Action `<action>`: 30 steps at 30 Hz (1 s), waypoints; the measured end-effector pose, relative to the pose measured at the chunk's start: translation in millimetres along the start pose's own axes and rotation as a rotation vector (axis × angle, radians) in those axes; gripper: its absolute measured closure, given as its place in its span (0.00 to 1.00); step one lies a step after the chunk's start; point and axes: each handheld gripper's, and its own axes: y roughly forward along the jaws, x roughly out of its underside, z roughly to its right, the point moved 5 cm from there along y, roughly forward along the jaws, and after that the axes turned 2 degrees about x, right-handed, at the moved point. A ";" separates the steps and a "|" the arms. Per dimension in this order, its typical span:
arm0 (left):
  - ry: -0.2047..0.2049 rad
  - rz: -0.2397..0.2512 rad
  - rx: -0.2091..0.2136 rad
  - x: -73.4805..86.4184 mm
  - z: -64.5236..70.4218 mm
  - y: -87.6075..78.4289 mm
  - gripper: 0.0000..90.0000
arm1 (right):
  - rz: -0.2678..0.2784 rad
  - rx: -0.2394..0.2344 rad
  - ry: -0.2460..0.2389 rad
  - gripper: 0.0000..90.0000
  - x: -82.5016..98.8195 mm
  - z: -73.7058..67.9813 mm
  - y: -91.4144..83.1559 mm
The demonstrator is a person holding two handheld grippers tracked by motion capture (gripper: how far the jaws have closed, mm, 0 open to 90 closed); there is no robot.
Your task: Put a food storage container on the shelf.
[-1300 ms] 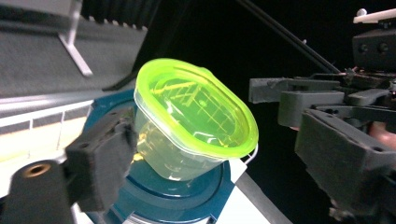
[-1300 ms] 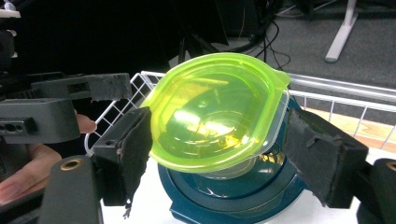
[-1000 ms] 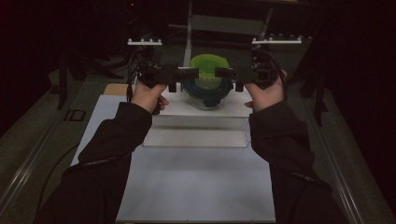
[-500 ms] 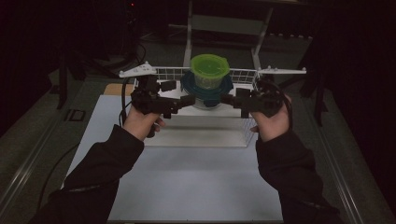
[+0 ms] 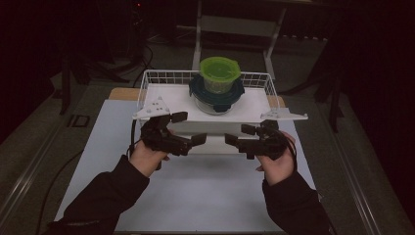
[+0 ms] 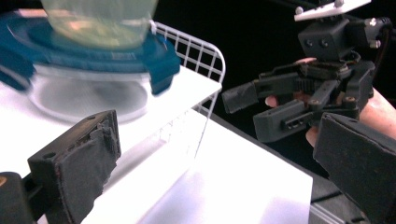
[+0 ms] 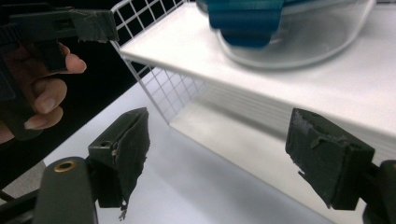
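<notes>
Item: glass bowl (image 5: pixel 215 102) with a dark teal clip-on lid (image 5: pixel 216 89), stood on the white shelf of a wire rack (image 5: pixel 147 81) at the far middle of the table (image 5: pixel 195 196). A small green-lidded tub (image 5: pixel 219 73) is stacked on the lid. The bowl is judged heavy, rigid, smooth and breakable; the tub is judged light and liable to slide off if the stack is tilted. The best hold is judged to be under the lid's rim or at its side clips, from opposite sides, with the stack kept level.

Rack: thin white wire mesh, stiff. Table: flat, matte white.

Left gripper (image 5: pixel 194 128) and right gripper (image 5: pixel 236 134): black, foam-padded jaws, spread wide with nothing between them, held just in front of the rack.
</notes>
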 end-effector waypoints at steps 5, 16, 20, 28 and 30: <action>0.005 -0.019 0.016 15.2 4.7 1.3 0.01 | -0.005 -0.013 -0.004 0.23 17.3 -0.6 2.7; 0.044 -0.087 0.058 82.1 21.9 1.5 0.01 | 0.004 -0.053 0.048 0.23 67.4 12.2 10.3; 0.029 -0.094 0.067 97.0 21.8 -1.1 0.01 | -0.008 -0.053 0.065 0.23 85.3 18.3 12.6; 0.037 -0.126 0.067 127.4 20.1 -6.7 0.01 | -0.033 -0.038 0.079 0.23 121.1 31.1 13.4; 0.048 -0.129 0.061 134.5 19.9 -8.0 0.01 | -0.037 -0.030 0.078 0.23 127.7 33.9 12.2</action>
